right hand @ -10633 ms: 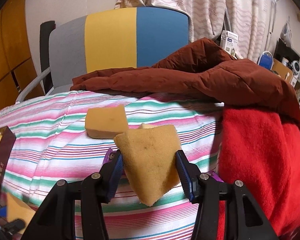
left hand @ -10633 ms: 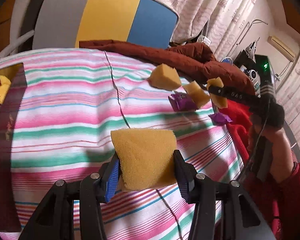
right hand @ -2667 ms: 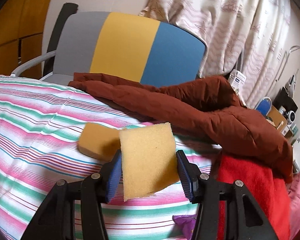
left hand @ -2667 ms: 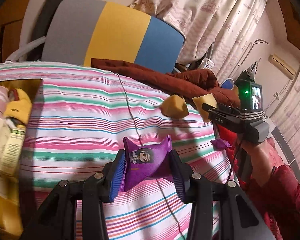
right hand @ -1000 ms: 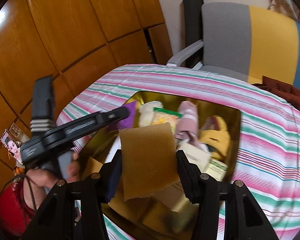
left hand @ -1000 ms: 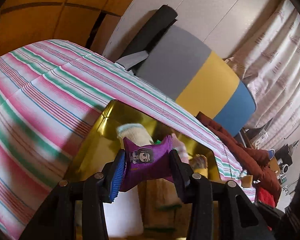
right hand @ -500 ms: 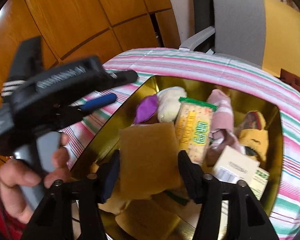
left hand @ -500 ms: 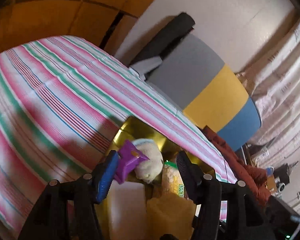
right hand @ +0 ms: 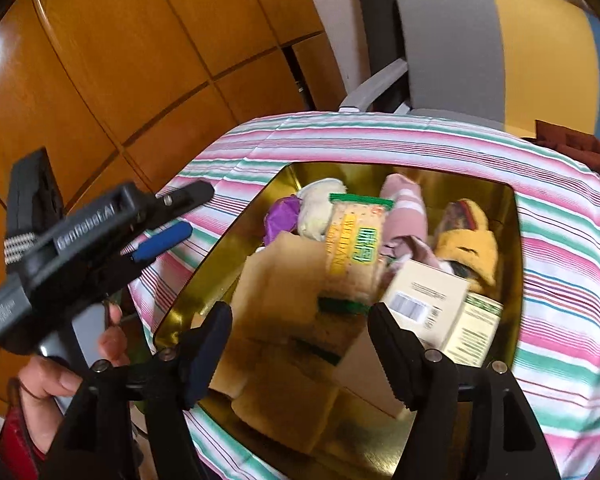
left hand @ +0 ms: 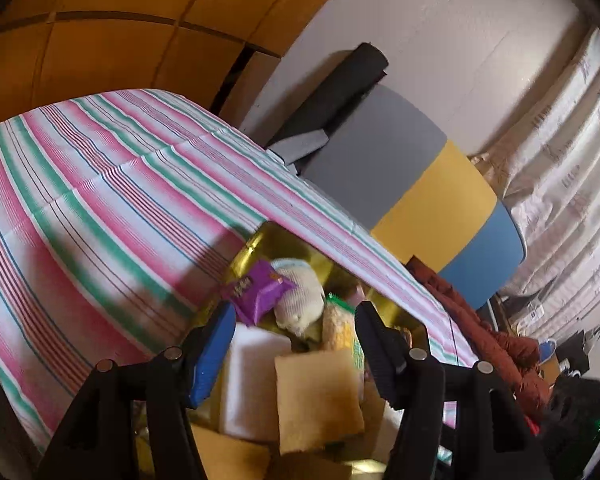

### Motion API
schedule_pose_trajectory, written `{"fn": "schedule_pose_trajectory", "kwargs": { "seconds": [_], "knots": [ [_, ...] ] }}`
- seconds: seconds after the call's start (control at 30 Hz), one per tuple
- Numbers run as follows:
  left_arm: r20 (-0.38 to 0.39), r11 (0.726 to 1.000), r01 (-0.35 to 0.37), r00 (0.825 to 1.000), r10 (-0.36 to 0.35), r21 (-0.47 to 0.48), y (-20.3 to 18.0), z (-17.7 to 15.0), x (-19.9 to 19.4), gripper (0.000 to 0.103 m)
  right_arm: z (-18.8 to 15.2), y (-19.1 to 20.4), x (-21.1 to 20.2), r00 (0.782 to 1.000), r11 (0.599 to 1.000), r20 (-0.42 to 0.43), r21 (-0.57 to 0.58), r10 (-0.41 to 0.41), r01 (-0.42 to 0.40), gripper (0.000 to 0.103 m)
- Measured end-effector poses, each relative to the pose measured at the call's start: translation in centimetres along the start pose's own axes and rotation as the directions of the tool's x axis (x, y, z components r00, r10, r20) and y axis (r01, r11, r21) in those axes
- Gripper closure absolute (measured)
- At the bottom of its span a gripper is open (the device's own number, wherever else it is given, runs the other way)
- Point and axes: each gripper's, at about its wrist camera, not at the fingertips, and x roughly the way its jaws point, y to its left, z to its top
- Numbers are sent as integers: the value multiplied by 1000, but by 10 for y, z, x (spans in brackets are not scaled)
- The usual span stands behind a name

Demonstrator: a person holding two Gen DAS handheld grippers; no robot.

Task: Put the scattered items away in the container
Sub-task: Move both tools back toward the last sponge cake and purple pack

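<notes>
- Left gripper [left hand: 294, 344]: jaws have just been opening and stand apart, nothing pressed between them; the purple packet [left hand: 258, 290] lies just beyond the tips inside the gold container [right hand: 512, 280]
- Right gripper [right hand: 300, 340]: jaws have just been opening too, released; the sponge [right hand: 284, 276] sits ahead of it among the boxes
- Judged best: lift each gripper straight up and clear before swinging back, so no finger snags a dropped piece
- The two grippers are close; draw them back apart from each other
</notes>
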Motion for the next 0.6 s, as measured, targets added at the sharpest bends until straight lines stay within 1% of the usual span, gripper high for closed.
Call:
{"fn": "schedule_pose_trajectory", "kwargs": {
  "seconds": [0.07, 0.2, 0.23, 0.3, 0.37, 0.47, 0.6],
  "knots": [
    [-10, 1000, 3, 1000, -3, 1, -3, -6, -2, 40, -2, -5, -7, 1000, 1000, 10, 8, -6, 6, 32],
    [-22, 999, 33, 999, -32, 10, -16, -18, -7, 40, -7, -18, -25, 999, 999, 32, 44, -24, 22, 31],
    [-28, 999, 45, 999, -44, 28, -23, -22, -7, 40, -8, -22, -30, 999, 998, 37, 53, -29, 27, 31],
    [-46, 996, 66, 997, -63, 68, -36, -29, -5, 38, -10, -32, -40, 998, 996, 50, 78, -41, 37, 26],
    [-77, 988, 93, 993, -84, 120, -52, -38, -1, 38, -12, -42, -50, 996, 994, 63, 102, -56, 50, 23],
    [-112, 971, 135, 987, -114, 196, -78, -53, 3, 38, -16, -61, -65, 994, 988, 76, 136, -82, 72, 22],
    [-154, 949, 185, 977, -149, 256, -106, -70, 5, 38, -24, -87, -84, 989, 978, 85, 181, -121, 104, 21]
  ]
}}
